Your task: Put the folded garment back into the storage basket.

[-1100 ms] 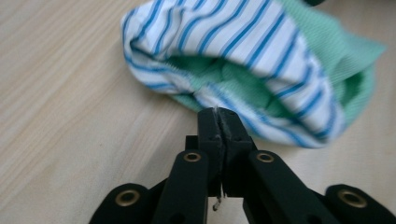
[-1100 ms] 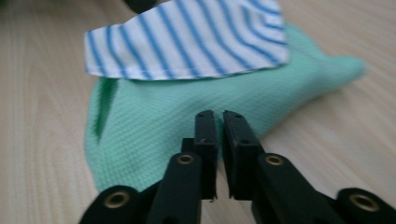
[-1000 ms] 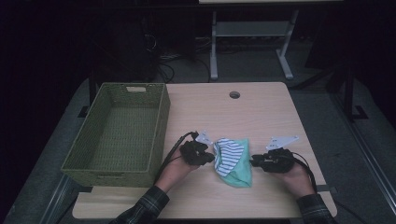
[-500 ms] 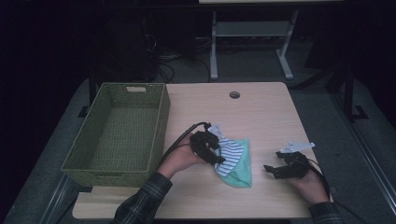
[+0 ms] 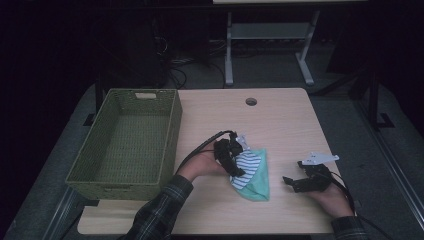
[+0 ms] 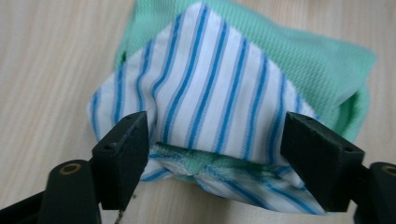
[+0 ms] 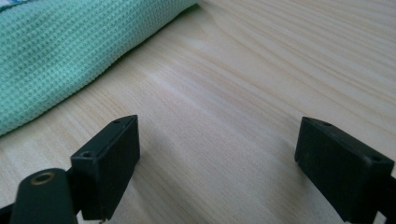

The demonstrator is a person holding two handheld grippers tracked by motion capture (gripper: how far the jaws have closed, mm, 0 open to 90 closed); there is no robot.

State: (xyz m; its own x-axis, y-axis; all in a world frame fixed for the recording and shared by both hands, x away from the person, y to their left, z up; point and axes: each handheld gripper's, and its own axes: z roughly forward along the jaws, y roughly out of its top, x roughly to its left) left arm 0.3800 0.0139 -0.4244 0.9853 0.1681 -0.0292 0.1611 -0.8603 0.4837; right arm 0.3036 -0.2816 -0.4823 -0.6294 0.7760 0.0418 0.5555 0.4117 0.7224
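A folded bundle lies on the wooden table (image 5: 285,125): a blue-and-white striped cloth (image 5: 245,164) on top of a green waffle-weave cloth (image 5: 257,184). My left gripper (image 5: 236,167) rests on the bundle's left edge. In the left gripper view it (image 6: 217,140) stands open, its jaws wide apart on either side of the striped cloth (image 6: 210,93), with green cloth (image 6: 327,60) behind. To the right of the bundle my right gripper (image 5: 291,183) is open and holds nothing. The right gripper view has it (image 7: 233,149) over bare wood, the green cloth (image 7: 70,42) at the upper left.
A green woven basket (image 5: 172,131) with nothing in it stands on the table's left side. A round cable hole (image 5: 251,101) sits near the far edge. A metal stand (image 5: 265,45) is on the floor beyond the table.
My right gripper has let go of the cloth and drawn back to the right. My left gripper has carried the striped part rightward over the green cloth.
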